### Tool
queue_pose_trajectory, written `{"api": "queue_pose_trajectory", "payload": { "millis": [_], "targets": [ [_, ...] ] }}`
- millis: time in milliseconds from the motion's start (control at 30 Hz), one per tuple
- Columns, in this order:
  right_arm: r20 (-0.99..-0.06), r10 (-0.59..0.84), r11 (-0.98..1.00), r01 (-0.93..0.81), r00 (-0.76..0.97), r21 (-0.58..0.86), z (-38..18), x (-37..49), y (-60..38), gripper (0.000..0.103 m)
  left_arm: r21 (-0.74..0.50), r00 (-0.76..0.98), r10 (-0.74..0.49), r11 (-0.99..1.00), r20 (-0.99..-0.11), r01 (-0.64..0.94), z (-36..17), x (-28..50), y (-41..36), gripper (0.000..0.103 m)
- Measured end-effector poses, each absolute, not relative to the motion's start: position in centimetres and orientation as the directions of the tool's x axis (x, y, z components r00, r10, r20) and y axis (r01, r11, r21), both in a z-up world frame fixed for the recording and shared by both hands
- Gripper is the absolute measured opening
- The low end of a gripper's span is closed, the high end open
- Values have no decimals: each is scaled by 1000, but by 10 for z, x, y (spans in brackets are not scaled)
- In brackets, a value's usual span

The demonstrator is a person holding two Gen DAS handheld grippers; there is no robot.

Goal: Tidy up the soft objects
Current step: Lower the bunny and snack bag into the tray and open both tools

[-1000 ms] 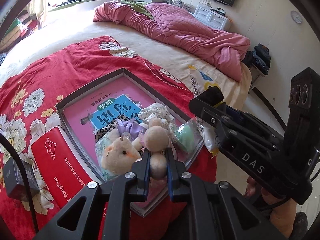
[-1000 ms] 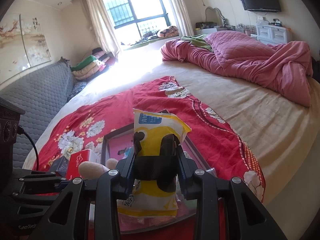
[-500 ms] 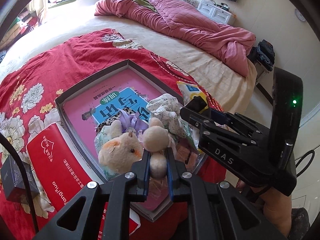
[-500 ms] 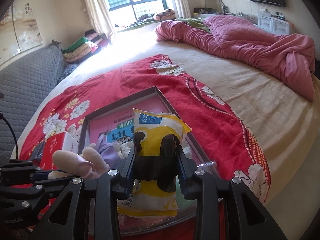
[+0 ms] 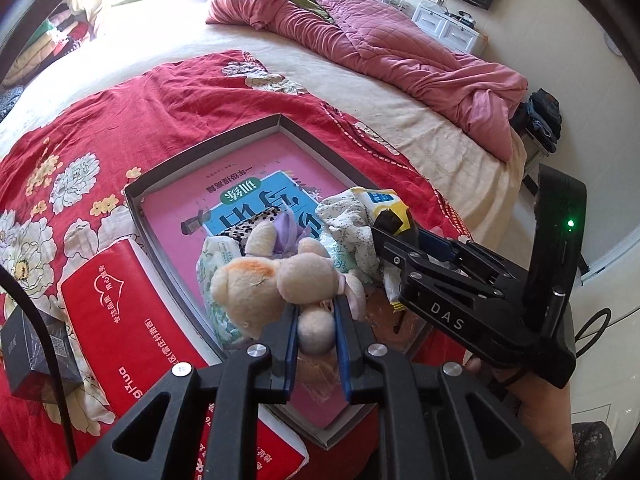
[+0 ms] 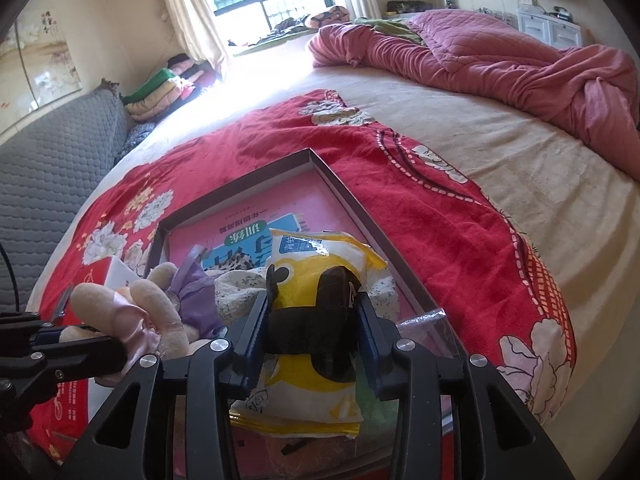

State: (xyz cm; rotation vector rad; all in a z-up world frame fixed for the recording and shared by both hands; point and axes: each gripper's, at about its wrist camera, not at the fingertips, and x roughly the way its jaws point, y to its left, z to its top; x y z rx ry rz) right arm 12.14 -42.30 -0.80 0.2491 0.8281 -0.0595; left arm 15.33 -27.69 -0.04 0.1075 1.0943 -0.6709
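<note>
My left gripper (image 5: 316,320) is shut on the leg of a beige plush toy (image 5: 272,280) and holds it over the near part of a shallow grey box (image 5: 208,148) with a pink book in its bottom. My right gripper (image 6: 314,316) is shut on a yellow and white soft packet (image 6: 316,264) and holds it over the box's near right side. The right gripper also shows in the left wrist view (image 5: 384,228). The plush toy shows at the left of the right wrist view (image 6: 132,312). A floral cloth (image 5: 348,216), a purple cloth (image 5: 288,228) and a wipes pack (image 5: 216,256) lie in the box.
The box (image 6: 344,184) lies on a red flowered blanket (image 5: 100,112) on a bed. A red tissue pack (image 5: 128,320) and a black box (image 5: 32,352) lie left of it. A pink quilt (image 5: 392,48) is heaped at the far side. A grey sofa (image 6: 48,160) stands left.
Both grippers have moved forward and lower over the box, each still holding its object. The packet has come in over the box's right side, next to the floral cloth.
</note>
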Motion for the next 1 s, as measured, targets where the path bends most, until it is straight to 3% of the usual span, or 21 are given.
{"api": "queue_pose_trajectory", "payload": {
  "millis": [133, 433, 633, 700, 833, 1000],
  "targets": [
    [-717, 40, 968, 150, 696, 200, -1, 117, -423, 54, -270, 273, -465, 802, -842, 533, -2, 156, -272, 20],
    [-660, 44, 969, 128, 750, 211, 21, 106, -422, 60, -262, 297, -440, 832, -847, 489, -2, 161, -264, 54],
    [-657, 17, 975, 133, 754, 178, 31, 97, -419, 63, -243, 318, -434, 834, -843, 496, 4, 155, -261, 58],
    [-649, 2, 976, 141, 761, 168, 37, 92, -418, 71, -233, 332, -431, 836, -839, 498, 8, 151, -259, 62],
    [-642, -26, 972, 170, 767, 163, 50, 80, -414, 72, -209, 366, -425, 840, -828, 501, 19, 142, -253, 63],
    [-589, -75, 968, 201, 805, 152, 72, 58, -399, 74, -185, 412, -424, 843, -806, 505, 33, 126, -242, 78]
  ]
}}
